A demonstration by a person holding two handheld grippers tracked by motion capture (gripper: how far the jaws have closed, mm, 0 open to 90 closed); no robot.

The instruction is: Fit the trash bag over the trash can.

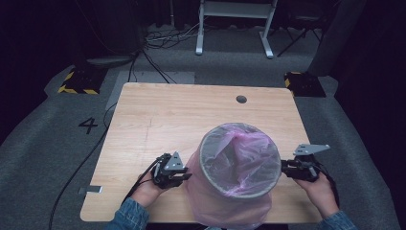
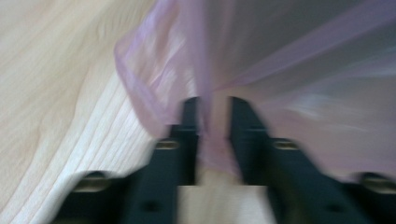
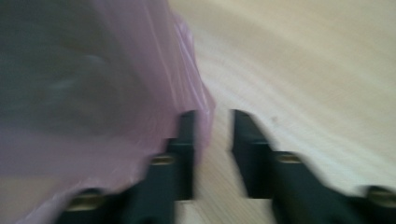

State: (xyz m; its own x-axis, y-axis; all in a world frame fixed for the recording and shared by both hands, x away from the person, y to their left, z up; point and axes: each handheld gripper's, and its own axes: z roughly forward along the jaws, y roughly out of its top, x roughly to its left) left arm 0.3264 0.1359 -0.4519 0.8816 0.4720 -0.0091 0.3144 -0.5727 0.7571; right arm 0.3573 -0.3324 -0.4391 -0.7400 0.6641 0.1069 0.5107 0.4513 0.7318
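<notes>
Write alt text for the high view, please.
A grey bin lined with a pink plastic bag stands on a wooden table; the left gripper and right gripper flank its sides, jaws open.

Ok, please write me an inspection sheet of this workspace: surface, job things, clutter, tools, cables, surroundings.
Surface: light wooden table, one round hole near the far edge.
Job's things: grey bin standing upright near the front edge; pink bag lines it and drapes over the rim down the outside.
Clutter: nothing seen on the table.
Tools: left tool at the bin's left side, jaws apart with a fold of bag film between them; right tool at the bin's right side, jaws apart, film beside one jaw.
Cables: black cable runs over the floor to the left tool.
Surroundings: grey carpet, a floor mark "4", white frame legs behind.
</notes>
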